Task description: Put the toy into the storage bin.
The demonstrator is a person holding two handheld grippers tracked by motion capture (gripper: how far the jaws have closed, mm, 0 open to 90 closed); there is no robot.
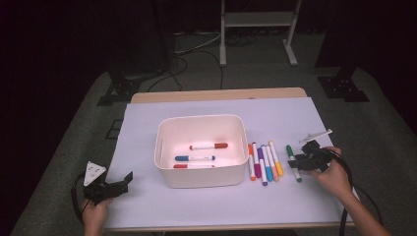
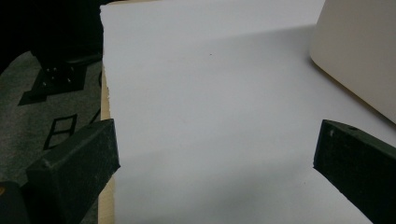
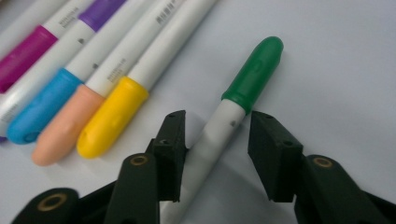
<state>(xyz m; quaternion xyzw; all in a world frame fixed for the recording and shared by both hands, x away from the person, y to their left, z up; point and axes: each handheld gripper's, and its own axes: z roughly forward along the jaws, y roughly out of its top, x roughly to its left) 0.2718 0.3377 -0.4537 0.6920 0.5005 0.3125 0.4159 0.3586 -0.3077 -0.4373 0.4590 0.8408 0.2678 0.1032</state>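
Right gripper view: green marker (image 3: 233,112) lies between the fingers (image 3: 170,144), ungripped.

high view: above, facing forward-down | gripper views: close, low; share white sheet (image 1: 147,196)

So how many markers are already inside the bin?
3. In the white bin: a red-capped marker farthest back, a blue-capped marker in the middle, and another red marker against the near wall, which may hide more.
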